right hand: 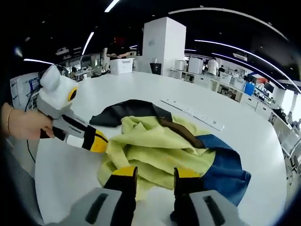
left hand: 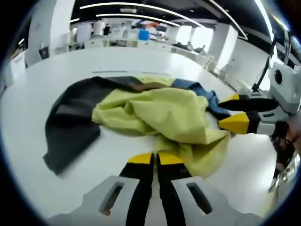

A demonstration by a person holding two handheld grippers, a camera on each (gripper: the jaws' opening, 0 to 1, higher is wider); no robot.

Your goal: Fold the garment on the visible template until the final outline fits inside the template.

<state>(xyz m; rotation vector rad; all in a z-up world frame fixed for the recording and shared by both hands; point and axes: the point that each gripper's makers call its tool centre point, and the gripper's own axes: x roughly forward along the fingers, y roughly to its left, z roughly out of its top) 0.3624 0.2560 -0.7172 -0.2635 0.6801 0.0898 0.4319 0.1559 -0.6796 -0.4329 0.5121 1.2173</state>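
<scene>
Left gripper view: a white table (left hand: 37,122) carries a crumpled garment (left hand: 160,115) lying in a heap near the table's middle. The heap's long axis runs across this view, from a dark grey panel (left hand: 70,127) at the left, through a yellow-green bulk in the centre, to a blue portion (left hand: 200,92) at the far right. The grey panel lies flat, its near corner pointing toward the lower left; the yellow-green cloth is bunched in folds and its nearest lobe reaches down just beside the left gripper (left hand: 155,160). Bare tabletop surrounds the heap at left, beyond it and in front of it. A template outline cannot be told apart from the table. The left gripper's yellow-tipped jaws stand nearly together with only a thin slit between them, at the garment's near edge; whether any cloth is pinched cannot be told. The right gripper (left hand: 233,110) enters from the right, jaws parted over the blue and yellow-green edge.

Right gripper view: the same garment (right hand: 155,146) lies ahead, with the grey part farthest, the blue part (right hand: 225,169) at the right. The right gripper (right hand: 153,176) stands wide, jaws astride the near yellow-green hem with nothing gripped. The left gripper (right hand: 96,141), held by a hand (right hand: 23,125), meets the cloth's left edge. A white strip (right hand: 193,113) lies on the table beyond.
</scene>
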